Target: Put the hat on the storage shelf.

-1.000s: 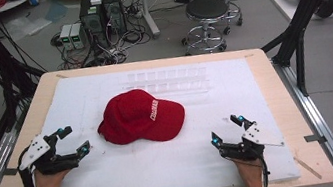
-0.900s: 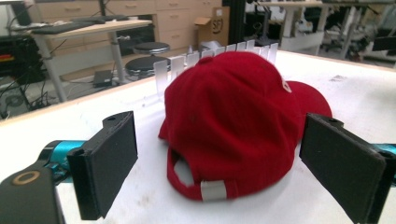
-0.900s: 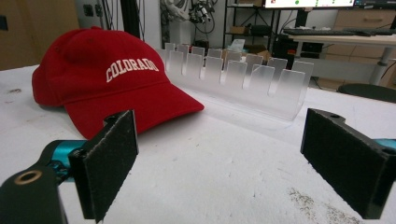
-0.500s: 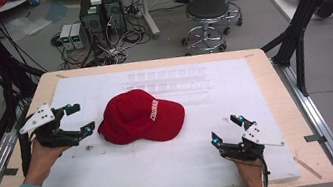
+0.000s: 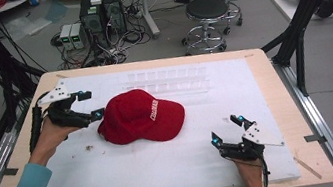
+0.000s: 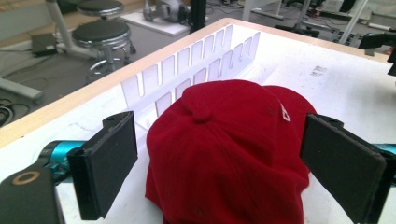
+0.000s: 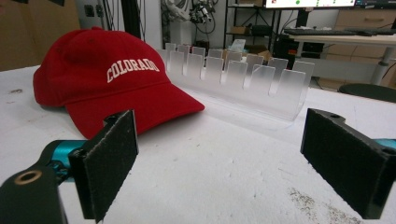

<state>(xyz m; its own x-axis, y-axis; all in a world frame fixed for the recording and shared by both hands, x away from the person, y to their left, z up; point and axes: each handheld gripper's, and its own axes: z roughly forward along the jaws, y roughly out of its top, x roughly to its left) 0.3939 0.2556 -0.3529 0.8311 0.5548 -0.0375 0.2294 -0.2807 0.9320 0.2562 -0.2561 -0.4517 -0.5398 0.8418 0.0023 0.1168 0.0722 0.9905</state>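
The red cotton baseball cap with white "COLORADO" lettering (image 5: 140, 115) lies crown up near the middle of the white foam-covered table (image 5: 177, 173), its brim toward the person's right. Just behind it stands a clear acrylic slotted rack (image 5: 167, 79).

The step in hand looks like a grasp on the back of the cap's crown. To do it well, the left gripper (image 5: 86, 106) should straddle the soft crown evenly, as the left gripper view shows, come low enough to catch fabric and not skim over it, then close gently.

That gripper's 2 jaws stand wide apart, holding nothing, the nearer fingertip (image 5: 97, 115) at the cap's rear edge; contact I cannot confirm.

The right gripper (image 5: 226, 130) sits well apart, spread wide and empty.
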